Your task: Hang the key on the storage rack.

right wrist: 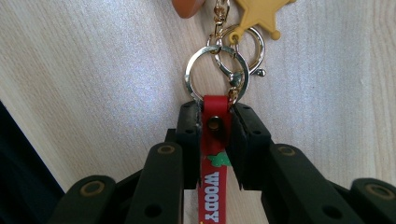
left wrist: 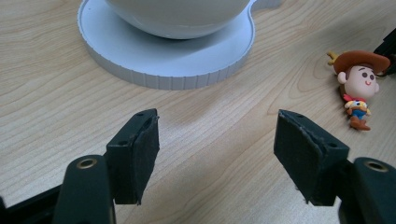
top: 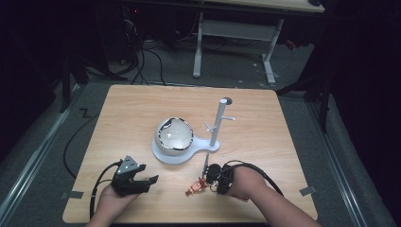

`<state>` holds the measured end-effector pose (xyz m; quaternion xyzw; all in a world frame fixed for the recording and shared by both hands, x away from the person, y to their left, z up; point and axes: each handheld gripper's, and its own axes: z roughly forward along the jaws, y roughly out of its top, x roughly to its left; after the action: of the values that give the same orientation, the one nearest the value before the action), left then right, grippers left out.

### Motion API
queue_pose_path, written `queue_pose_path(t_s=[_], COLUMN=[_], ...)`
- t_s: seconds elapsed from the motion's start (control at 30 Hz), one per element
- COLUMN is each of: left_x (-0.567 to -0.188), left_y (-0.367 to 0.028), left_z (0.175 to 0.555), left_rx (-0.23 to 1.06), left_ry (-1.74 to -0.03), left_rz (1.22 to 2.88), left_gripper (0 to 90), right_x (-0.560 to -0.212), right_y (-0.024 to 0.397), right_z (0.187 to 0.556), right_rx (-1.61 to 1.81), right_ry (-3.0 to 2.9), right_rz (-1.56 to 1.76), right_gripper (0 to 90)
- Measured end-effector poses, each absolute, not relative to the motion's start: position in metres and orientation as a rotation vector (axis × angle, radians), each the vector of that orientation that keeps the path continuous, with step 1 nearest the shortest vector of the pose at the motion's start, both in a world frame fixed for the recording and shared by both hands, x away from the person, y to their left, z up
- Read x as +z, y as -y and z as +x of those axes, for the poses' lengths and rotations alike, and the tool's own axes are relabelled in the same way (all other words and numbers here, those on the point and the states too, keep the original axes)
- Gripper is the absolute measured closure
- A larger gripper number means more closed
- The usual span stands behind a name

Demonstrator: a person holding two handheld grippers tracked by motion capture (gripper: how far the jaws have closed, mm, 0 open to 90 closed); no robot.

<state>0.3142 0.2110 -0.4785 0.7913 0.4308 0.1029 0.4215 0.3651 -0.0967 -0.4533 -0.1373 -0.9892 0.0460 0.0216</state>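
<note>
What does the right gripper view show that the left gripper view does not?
Right gripper view alone: the right gripper shut on a red strap lettered WOODY, its silver key ring, and a yellow star charm.

Left gripper view alone: the open left gripper, the cowboy figure lying on its back, and the round white base under a white bowl-like body.

Both: the light wooden table.
</note>
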Motion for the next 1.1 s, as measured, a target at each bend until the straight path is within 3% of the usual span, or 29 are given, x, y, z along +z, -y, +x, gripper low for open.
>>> queue_pose_path(t_s=[0.3,1.1], left_x=[-0.478,-0.481], left_y=[-0.212,-0.210], left_z=[0.314,0.315], left_rx=[0.257,0.253], left_ry=[-1.077,-1.083], left_rz=[1.986,1.998], left_gripper=[31.6,31.5], right_x=[-0.449,-0.358], right_y=[0.096,0.117], right_z=[0.363,0.377], right_rx=[0.120,-0.050], right_ry=[3.067,3.073], right_rz=[-0.422,-0.657], right_gripper=[74.7,74.8])
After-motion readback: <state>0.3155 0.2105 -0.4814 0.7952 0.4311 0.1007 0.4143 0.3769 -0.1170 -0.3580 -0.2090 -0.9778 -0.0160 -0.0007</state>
